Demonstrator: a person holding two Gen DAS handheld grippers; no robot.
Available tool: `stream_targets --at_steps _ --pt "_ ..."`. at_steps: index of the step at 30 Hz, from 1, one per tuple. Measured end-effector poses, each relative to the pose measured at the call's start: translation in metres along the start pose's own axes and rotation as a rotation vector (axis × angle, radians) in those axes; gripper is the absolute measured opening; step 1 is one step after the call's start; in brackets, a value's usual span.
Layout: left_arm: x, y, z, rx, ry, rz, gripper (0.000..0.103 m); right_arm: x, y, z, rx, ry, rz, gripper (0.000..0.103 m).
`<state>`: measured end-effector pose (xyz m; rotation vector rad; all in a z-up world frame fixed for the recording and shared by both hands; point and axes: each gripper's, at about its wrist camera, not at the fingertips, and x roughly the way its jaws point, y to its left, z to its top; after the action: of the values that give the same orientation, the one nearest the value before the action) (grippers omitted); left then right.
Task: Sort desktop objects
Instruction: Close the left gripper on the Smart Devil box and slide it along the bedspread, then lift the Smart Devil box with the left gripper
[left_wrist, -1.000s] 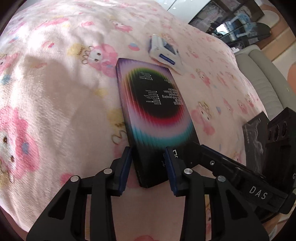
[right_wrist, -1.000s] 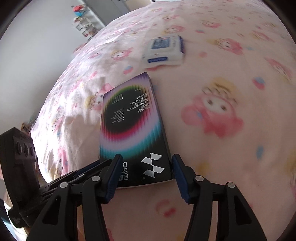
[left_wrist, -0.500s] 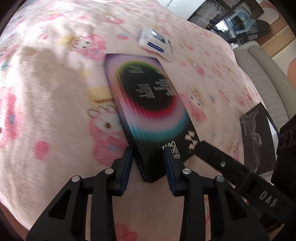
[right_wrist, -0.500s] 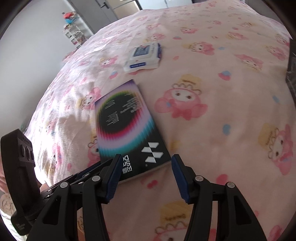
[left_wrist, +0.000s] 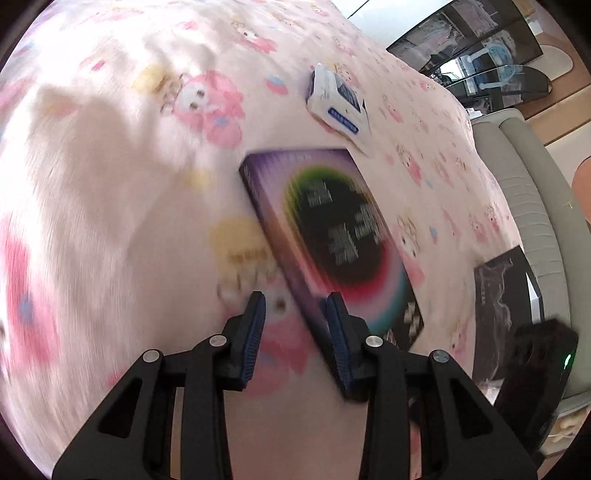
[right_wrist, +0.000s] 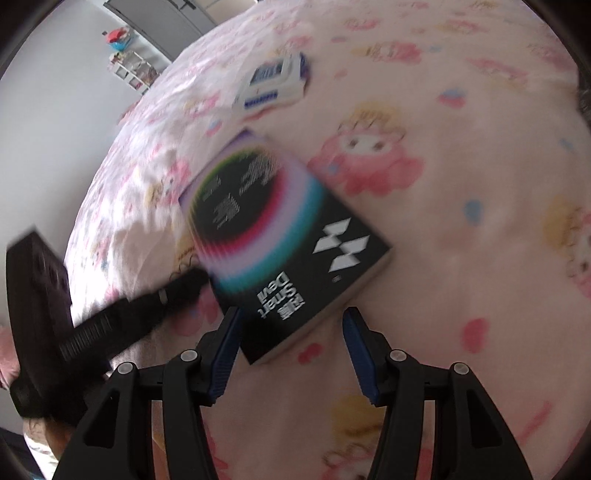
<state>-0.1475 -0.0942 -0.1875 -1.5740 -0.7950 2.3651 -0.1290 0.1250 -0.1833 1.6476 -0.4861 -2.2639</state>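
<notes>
- Black box (left_wrist: 343, 236) (right_wrist: 273, 236) with a rainbow ring on its face lies flat on the pink cartoon-print bedspread (left_wrist: 110, 184) (right_wrist: 480, 184); print on the box is blurred in both views
- Left gripper (left_wrist: 295, 325): fingers parted, nothing between the pads; the box's near long edge sits against the inner side of the right-hand finger (left_wrist: 338, 332), while the left-hand finger stands clear over bare cloth
- In the right wrist view the left gripper (right_wrist: 188, 284) shows as a blurred black arm whose tip meets the box's left edge
- Right gripper (right_wrist: 291, 350): fingers spread wide and released; the box's near corner lies just ahead of and between the fingertips, close to the left finger (right_wrist: 225, 350); whether it touches cannot be told
- White and blue packet (left_wrist: 338, 105) (right_wrist: 275, 83) rests on the bedspread beyond the far end of the box, apart from it
- Dark marbled booklet (left_wrist: 502, 302) lies to the right of the left gripper's fingers, near the edge of the bedspread
- Grey ribbed cushion (left_wrist: 535, 221) runs past that edge, further right
- White shelf unit (right_wrist: 131, 70) stands against the wall, far ahead-left of the right gripper
</notes>
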Motion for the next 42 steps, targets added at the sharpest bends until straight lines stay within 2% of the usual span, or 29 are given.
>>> stream_targets --at_steps 5,7,11,15,17,19,21,24,26,29,32,33,38,42 --pt "0.016 -0.013 0.017 0.06 0.013 0.017 0.038 0.008 -0.001 0.005 0.012 -0.023 0.008 0.056" --pt "0.017 -0.021 0.016 0.095 0.006 0.041 0.037 0.005 0.001 0.008 -0.017 -0.043 -0.024 0.055" --pt "0.012 -0.031 0.003 0.13 0.001 0.058 0.025 -0.009 -0.003 0.012 -0.035 -0.103 -0.075 0.055" --pt "0.011 -0.043 -0.013 0.177 0.026 0.049 0.024 -0.025 -0.02 0.017 0.001 -0.14 -0.104 0.055" --pt "0.008 -0.043 -0.014 0.184 0.021 0.054 0.025 -0.027 -0.029 0.019 0.027 -0.13 -0.091 0.055" --pt "0.002 -0.034 -0.005 0.166 -0.007 0.091 0.026 -0.024 -0.029 0.019 0.031 -0.112 -0.067 0.055" --pt "-0.002 -0.025 0.009 0.159 -0.037 0.158 0.031 -0.021 -0.029 0.017 0.034 -0.094 -0.041 0.055" --pt "0.0 -0.017 0.035 0.173 -0.066 0.241 0.032 -0.014 -0.024 0.017 0.021 -0.072 -0.022 0.055" --pt "0.003 -0.013 0.05 0.172 -0.071 0.233 0.032 -0.01 -0.02 0.019 0.013 -0.069 -0.028 0.055" --pt "0.013 -0.013 0.069 0.192 -0.058 0.183 0.032 -0.003 -0.017 0.023 0.001 -0.065 -0.047 0.055" --pt "0.026 -0.017 0.077 0.227 -0.016 0.153 0.046 0.001 -0.02 0.028 0.011 -0.068 -0.052 0.055" --pt "0.027 -0.019 0.075 0.24 -0.016 0.154 0.049 0.001 -0.02 0.03 0.014 -0.068 -0.055 0.055" --pt "0.02 -0.017 0.063 0.227 -0.014 0.116 0.048 -0.005 -0.024 0.035 0.015 -0.088 -0.081 0.055" --pt "0.01 -0.024 0.036 0.225 0.035 0.078 0.048 -0.015 -0.033 0.035 0.028 -0.111 -0.115 0.055"
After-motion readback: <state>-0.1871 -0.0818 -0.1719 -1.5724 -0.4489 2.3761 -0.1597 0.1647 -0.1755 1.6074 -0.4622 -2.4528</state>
